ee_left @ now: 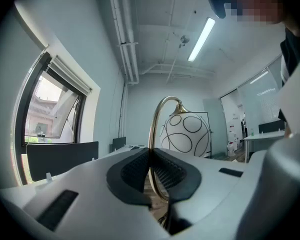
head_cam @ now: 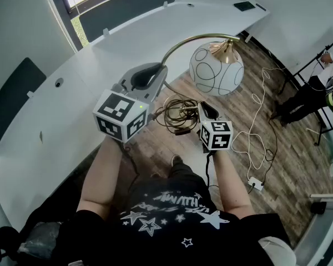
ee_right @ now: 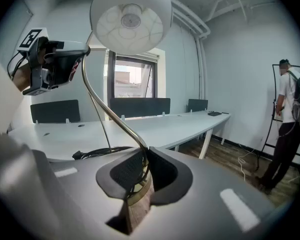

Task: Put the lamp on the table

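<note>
The lamp has a white globe shade [head_cam: 216, 69] with black line circles, hung from a curved brass arm [head_cam: 180, 44]. It is held in the air over the wood floor, beside the long white table [head_cam: 94, 60]. My left gripper [head_cam: 157, 73] is shut on the brass arm [ee_left: 152, 134], and the globe [ee_left: 186, 134] shows beyond its jaws. My right gripper [head_cam: 203, 107] is shut on the lower stem [ee_right: 135, 136] just above a brass ring. From the right gripper view the shade [ee_right: 131, 18] hangs overhead, with the left gripper [ee_right: 65, 66] up on the arm. The lamp's dark cord [head_cam: 175, 114] is coiled between both grippers.
The table [ee_right: 155, 126] curves along the wall under a window, with dark divider panels behind it and a dark flat item [head_cam: 245, 6] at its far end. A person [head_cam: 313, 93] stands at the right. A white cable and power strip [head_cam: 255, 183] lie on the floor.
</note>
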Motion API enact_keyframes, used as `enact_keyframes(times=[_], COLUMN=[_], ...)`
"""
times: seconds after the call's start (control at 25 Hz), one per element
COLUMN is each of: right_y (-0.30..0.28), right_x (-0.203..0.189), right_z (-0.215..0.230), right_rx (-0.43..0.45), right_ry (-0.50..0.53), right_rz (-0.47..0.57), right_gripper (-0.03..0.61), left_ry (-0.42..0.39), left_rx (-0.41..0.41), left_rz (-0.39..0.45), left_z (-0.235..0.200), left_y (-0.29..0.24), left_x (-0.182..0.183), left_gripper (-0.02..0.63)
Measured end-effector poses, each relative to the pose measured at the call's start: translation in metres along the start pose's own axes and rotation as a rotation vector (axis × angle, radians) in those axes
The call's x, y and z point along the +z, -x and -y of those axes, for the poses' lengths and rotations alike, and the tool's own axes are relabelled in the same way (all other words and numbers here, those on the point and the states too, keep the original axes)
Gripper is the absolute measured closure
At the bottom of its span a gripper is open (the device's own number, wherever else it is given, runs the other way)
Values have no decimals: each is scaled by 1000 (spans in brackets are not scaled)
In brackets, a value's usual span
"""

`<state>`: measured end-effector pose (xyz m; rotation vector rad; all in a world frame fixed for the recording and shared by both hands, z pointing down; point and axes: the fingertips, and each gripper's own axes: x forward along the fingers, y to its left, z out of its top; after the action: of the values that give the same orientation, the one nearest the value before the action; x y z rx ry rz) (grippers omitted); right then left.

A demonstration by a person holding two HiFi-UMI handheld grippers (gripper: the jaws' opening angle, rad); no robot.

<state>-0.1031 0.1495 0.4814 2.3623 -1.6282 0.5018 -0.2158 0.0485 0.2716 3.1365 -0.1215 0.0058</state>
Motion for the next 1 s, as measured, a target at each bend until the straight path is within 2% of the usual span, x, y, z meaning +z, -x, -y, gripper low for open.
enact_keyframes(times=[0.6, 1.0], right_y=[2, 8], right_x=[-4, -9], right_z=[-11, -9], right_rx=[8, -10], right_ry=[-25, -39], right_rz=[3, -12], right_gripper=[537, 537], left_ry=[7, 24], left_rx=[3, -31], left_rz=[-1, 8], left_z=[0, 1], left_y=[12, 11], left_x=[-3, -7], left_gripper=[583, 583])
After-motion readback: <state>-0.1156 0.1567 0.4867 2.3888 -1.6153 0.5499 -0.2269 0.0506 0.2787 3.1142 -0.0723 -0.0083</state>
